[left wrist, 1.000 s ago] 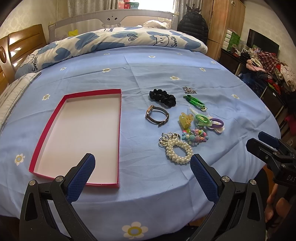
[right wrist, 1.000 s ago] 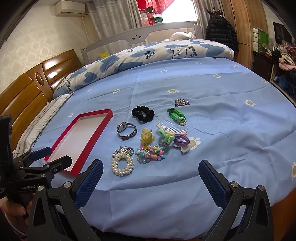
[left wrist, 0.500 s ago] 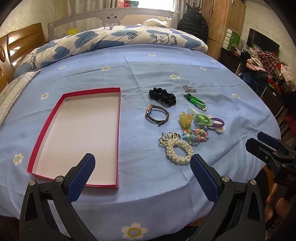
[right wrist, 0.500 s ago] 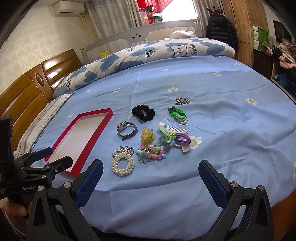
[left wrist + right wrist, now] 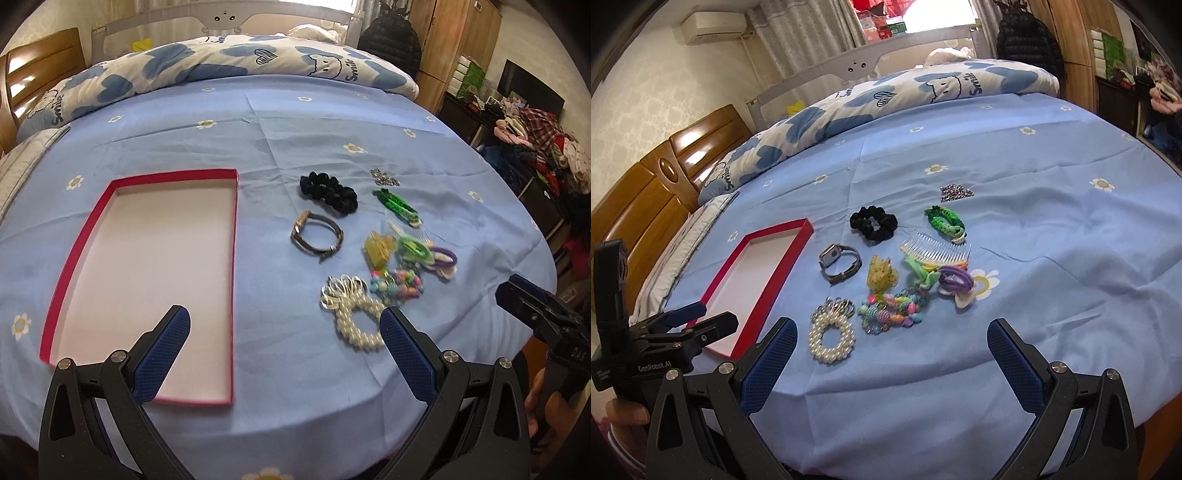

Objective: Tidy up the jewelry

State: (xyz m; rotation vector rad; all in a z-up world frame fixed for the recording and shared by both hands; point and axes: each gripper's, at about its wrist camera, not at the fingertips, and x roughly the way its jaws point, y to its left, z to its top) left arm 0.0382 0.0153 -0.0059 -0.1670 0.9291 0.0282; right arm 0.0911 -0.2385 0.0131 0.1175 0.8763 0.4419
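Beside the red tray [image 5: 233,258], the pearl bracelet [image 5: 357,325] lies light, slippery and stretchy, so I aim my spread, empty left gripper [image 5: 284,325] across its beads.

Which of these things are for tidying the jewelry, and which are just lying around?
For the job:
red tray
pearl bracelet
watch
colorful bead bracelet
black scrunchie
comb

Just lying around:
quilt
black jacket
pile of clothes
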